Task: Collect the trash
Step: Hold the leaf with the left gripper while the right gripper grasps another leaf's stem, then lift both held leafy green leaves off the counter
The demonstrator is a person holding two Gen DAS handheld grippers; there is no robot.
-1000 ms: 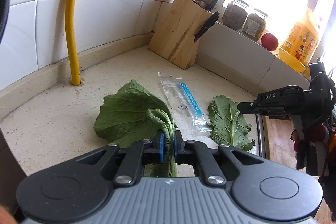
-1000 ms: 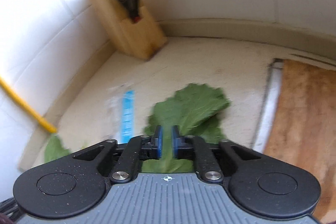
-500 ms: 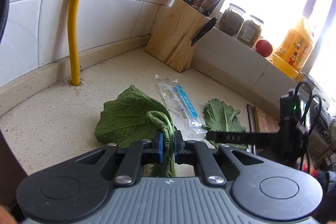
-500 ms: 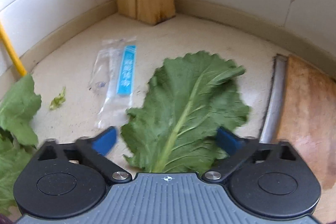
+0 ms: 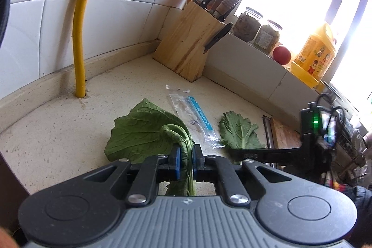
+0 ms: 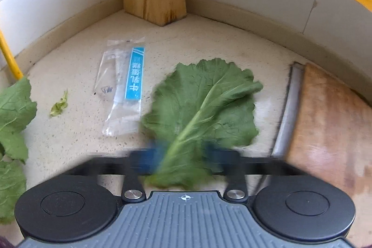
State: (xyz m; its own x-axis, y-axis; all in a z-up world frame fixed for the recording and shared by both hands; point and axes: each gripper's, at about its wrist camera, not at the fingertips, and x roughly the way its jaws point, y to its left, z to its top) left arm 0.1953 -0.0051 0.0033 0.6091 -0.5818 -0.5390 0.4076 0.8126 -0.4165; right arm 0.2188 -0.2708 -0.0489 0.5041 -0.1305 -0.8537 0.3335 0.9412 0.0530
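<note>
A big green leaf is curled up off the speckled counter, and my left gripper is shut on its stem. A smaller green leaf lies flat near the cutting board. My right gripper is low over it, open, with its blurred blue fingers on either side of the leaf's stem. In the left wrist view the right gripper reaches in from the right to that smaller leaf. A clear plastic wrapper with a blue strip lies between the two leaves. A small green scrap sits left of it.
A wooden knife block stands in the back corner. A yellow pipe rises from the counter at the left wall. A wooden cutting board lies to the right. Jars, a tomato and an oil bottle sit on the sill.
My right gripper went from shut to wide open, dropped toward the smaller leaf, and its fingers are now nearer together around the stem. My left gripper kept its hold on the big leaf.
</note>
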